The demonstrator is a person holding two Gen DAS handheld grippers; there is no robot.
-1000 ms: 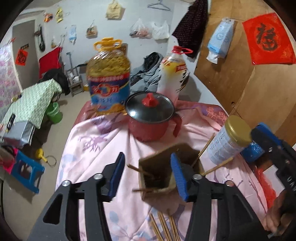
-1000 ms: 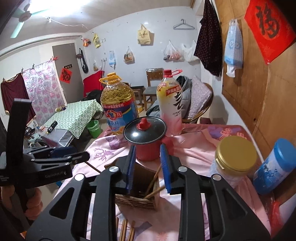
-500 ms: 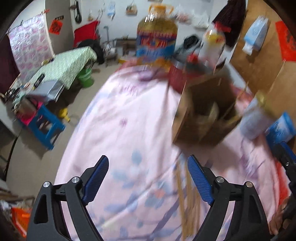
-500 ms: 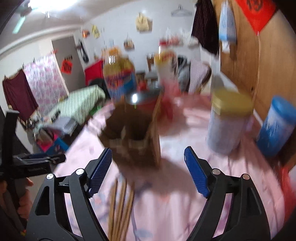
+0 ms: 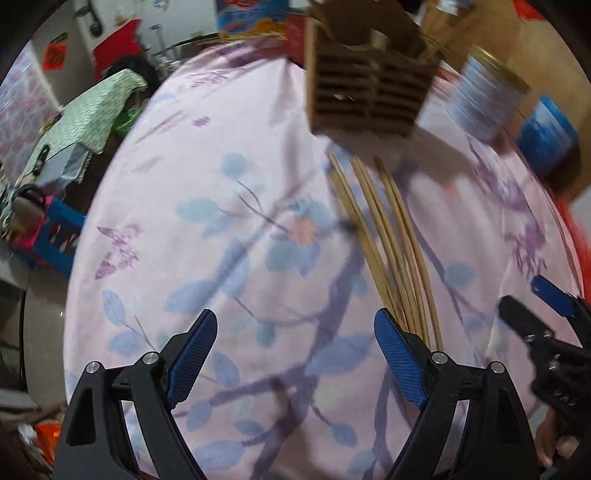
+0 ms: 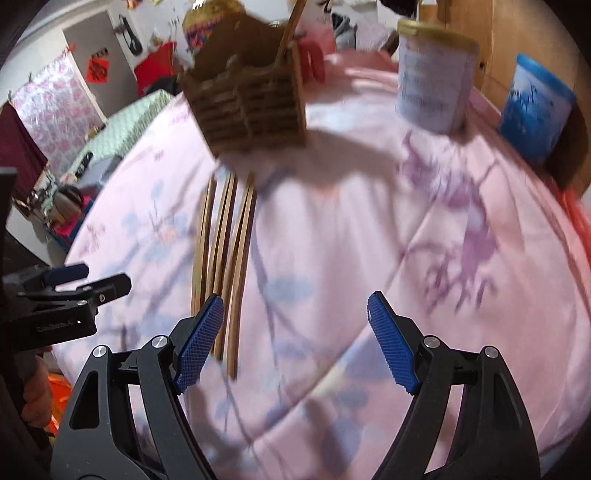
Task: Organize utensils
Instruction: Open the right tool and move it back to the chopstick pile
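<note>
Lying loose on the pink floral tablecloth (image 5: 229, 206): a bundle of wooden chopsticks (image 5: 384, 236), fanned side by side, far tips just short of the slatted wooden utensil holder (image 5: 369, 88).

Holder: upright on the cloth, with at least 1 chopstick (image 6: 291, 22) leaning out of its top.

Left gripper (image 5: 295, 354): blue-padded jaws stood wide apart over bare cloth, nothing between them; the near ends of the chopsticks ran just behind its right-hand finger (image 5: 395, 354).

Right gripper (image 6: 295, 339): jaws likewise wide apart and empty; chopsticks passed beside its left-hand finger (image 6: 199, 343), whether touching could not be told.

Behind the holder, well apart from the chopsticks: 1 gold-lidded tin (image 6: 432, 74) and 1 blue canister (image 6: 535, 103), both standing.
</note>
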